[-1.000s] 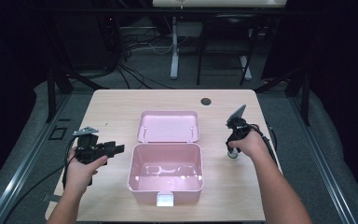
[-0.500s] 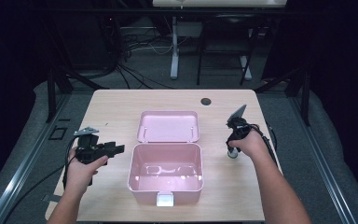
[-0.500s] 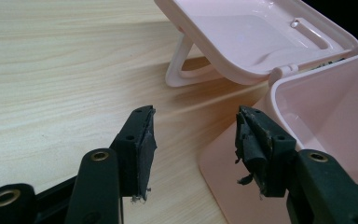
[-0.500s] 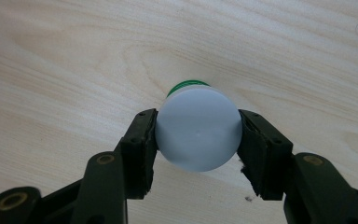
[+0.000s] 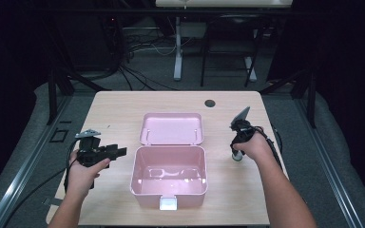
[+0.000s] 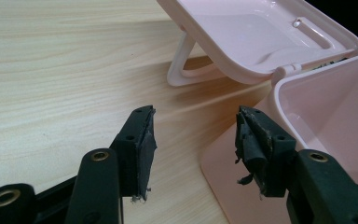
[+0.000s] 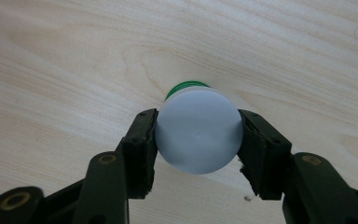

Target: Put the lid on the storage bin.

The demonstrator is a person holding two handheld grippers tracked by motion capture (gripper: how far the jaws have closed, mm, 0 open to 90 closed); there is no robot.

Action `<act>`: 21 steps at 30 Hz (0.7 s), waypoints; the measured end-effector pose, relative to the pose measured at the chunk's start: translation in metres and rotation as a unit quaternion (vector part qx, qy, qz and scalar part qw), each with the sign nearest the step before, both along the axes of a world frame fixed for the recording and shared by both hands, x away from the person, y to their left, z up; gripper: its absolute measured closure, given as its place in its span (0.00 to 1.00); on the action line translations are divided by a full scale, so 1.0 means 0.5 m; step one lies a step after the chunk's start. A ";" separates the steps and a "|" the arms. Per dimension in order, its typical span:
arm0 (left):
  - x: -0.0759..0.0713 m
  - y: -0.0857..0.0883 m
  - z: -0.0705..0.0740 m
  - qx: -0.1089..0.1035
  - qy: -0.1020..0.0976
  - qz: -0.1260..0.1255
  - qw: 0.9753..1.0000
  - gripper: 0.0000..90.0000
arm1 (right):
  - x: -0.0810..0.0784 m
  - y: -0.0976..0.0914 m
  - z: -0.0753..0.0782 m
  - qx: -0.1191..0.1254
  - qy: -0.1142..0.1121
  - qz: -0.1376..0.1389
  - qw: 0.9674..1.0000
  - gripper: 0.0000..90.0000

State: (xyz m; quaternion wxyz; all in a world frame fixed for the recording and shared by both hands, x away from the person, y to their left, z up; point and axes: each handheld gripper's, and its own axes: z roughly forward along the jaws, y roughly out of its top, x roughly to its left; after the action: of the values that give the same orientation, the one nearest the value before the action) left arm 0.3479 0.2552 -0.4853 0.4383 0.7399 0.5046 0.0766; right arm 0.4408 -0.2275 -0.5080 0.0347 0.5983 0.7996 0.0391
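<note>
- The right gripper [image 7: 196, 140] is pointed down at the desk [image 5: 123, 109], and its jaws have just been closing around a small bottle [image 7: 198, 131]; both pads appear to lie against its white cap, so it is judged gripped or about to be.
- The bottle is stood upright near the desk's right edge, about halfway along it, well apart from the box [image 5: 168, 176]. A green band is seen under the cap.
- The bottle is judged light and stiff. Its smooth round cap could slip or turn between the pads, so it is best taken square across the widest part, as here, and kept upright.
- The left gripper [image 6: 193, 135] is held level near the desk's left edge, jaws wide with nothing between them, aimed at the box's left wall.
- The pink box is set at the middle of the desk towards the near edge, open and empty, its lid [image 5: 172, 128] laid back behind it.
</note>
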 end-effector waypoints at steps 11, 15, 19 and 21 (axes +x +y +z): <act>0.001 -0.001 -0.001 -0.001 0.000 -0.001 1.000 0.53 | -0.004 -0.002 0.011 0.001 -0.007 0.004 1.000 0.56; 0.001 -0.002 -0.002 0.000 0.000 0.000 1.000 0.53 | -0.007 -0.005 0.013 0.008 -0.014 0.009 1.000 0.56; 0.001 -0.002 -0.003 -0.001 0.001 0.000 1.000 0.53 | -0.010 -0.005 0.022 0.012 -0.011 0.009 1.000 0.56; 0.001 -0.001 -0.003 -0.001 0.001 0.000 1.000 0.53 | -0.012 -0.005 0.028 0.010 -0.009 0.013 1.000 0.56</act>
State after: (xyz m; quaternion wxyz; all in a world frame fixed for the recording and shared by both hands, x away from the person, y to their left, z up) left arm 0.3484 0.2545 -0.4866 0.4386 0.7397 0.5048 0.0753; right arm 0.4349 -0.2302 -0.4942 0.0350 0.5876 0.8066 0.0532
